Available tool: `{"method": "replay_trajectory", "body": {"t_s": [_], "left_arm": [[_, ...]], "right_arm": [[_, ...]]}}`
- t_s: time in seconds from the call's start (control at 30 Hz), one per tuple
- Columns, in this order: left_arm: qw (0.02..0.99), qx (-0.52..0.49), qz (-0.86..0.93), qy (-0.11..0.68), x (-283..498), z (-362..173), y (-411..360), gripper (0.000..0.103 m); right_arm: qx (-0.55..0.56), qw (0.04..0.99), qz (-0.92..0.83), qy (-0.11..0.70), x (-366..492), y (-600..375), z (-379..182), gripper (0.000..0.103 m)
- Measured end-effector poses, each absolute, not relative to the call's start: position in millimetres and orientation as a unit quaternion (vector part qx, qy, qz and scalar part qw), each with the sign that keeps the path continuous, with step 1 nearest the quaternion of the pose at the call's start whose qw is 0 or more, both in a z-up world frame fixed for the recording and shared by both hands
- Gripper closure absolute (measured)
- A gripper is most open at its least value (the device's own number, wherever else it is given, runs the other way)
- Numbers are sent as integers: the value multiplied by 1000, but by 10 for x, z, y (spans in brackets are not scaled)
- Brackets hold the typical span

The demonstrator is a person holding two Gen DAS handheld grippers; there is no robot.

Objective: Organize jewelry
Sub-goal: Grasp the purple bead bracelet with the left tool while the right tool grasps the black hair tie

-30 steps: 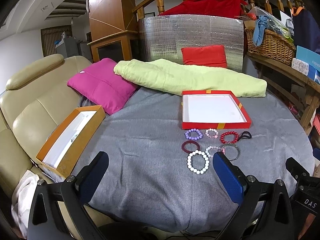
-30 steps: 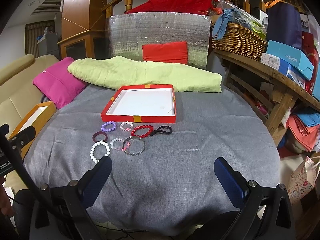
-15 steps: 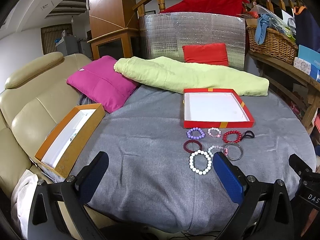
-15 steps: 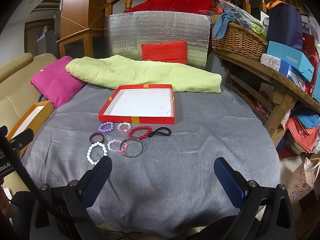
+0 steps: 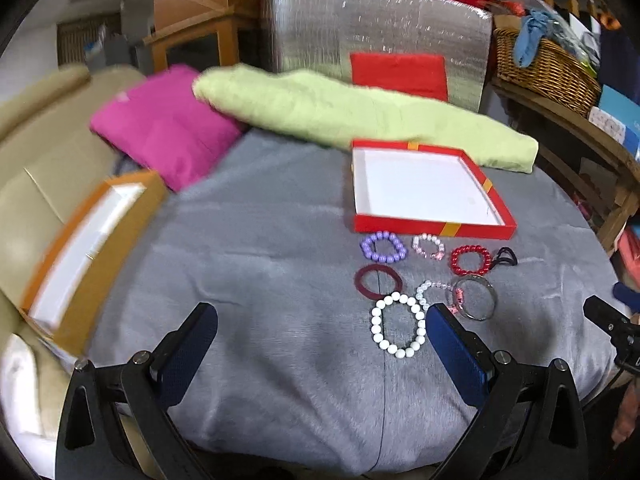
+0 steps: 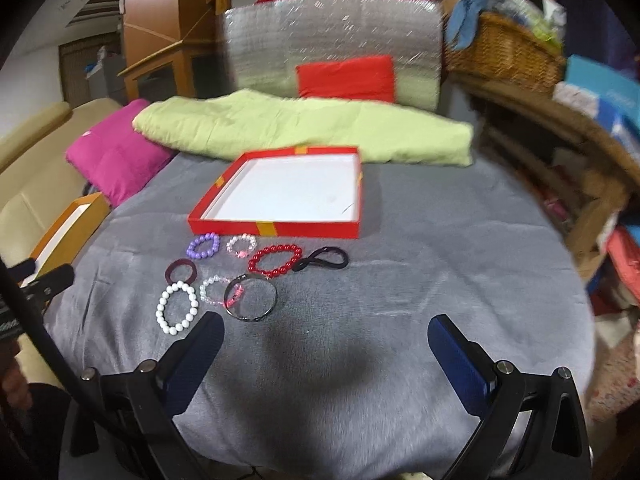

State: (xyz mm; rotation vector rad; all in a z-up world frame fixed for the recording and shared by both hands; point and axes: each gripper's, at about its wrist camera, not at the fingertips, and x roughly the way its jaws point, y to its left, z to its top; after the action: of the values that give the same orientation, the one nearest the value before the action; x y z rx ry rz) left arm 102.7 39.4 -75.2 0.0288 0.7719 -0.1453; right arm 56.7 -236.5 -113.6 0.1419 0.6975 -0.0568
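Observation:
Several bracelets lie on the grey cloth in front of a shallow red box (image 5: 428,188) (image 6: 280,200) with a white inside. Among them are a white bead bracelet (image 5: 398,325) (image 6: 177,307), a purple one (image 5: 383,246) (image 6: 204,245), a red bead one (image 5: 471,259) (image 6: 275,259), a dark red ring (image 5: 378,277), a metal bangle (image 6: 251,297) and a black hair tie (image 6: 324,260). My left gripper (image 5: 320,344) is open and empty, its right finger beside the white bracelet. My right gripper (image 6: 324,352) is open and empty, in front of the bracelets.
An orange box (image 5: 84,248) with a white inside rests on the beige sofa at the left. A pink cushion (image 5: 164,124) and a green blanket (image 5: 360,112) lie at the table's back. A wooden shelf with a wicker basket (image 6: 504,52) stands to the right.
Both grippers have moved forward toward the bracelets, which now look larger and nearer. The views are motion-blurred. The jaws have stayed open.

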Motion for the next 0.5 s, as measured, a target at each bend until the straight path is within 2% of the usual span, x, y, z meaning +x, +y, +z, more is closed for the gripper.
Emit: {"method": "replay_trajectory", "body": {"t_s": [0.17, 0.23, 0.33, 0.4, 0.5], "left_arm": [[903, -7, -82, 421, 1497, -1063, 354, 0], [897, -2, -84, 434, 1644, -1127, 316, 0], [889, 4, -91, 448, 1888, -1189, 224, 0], [888, 8, -101, 449, 2033, -1207, 144, 0], [882, 18, -114, 456, 2230, -1263, 3, 9]], "right_arm": [[92, 923, 7, 375, 1029, -2508, -1345, 41], [102, 918, 13, 382, 1205, -2559, -1408, 49], [149, 904, 24, 400, 1487, -2711, -1535, 56], [181, 895, 32, 406, 1594, -2807, -1596, 56], [216, 886, 41, 409, 1710, -2903, -1678, 58]]}}
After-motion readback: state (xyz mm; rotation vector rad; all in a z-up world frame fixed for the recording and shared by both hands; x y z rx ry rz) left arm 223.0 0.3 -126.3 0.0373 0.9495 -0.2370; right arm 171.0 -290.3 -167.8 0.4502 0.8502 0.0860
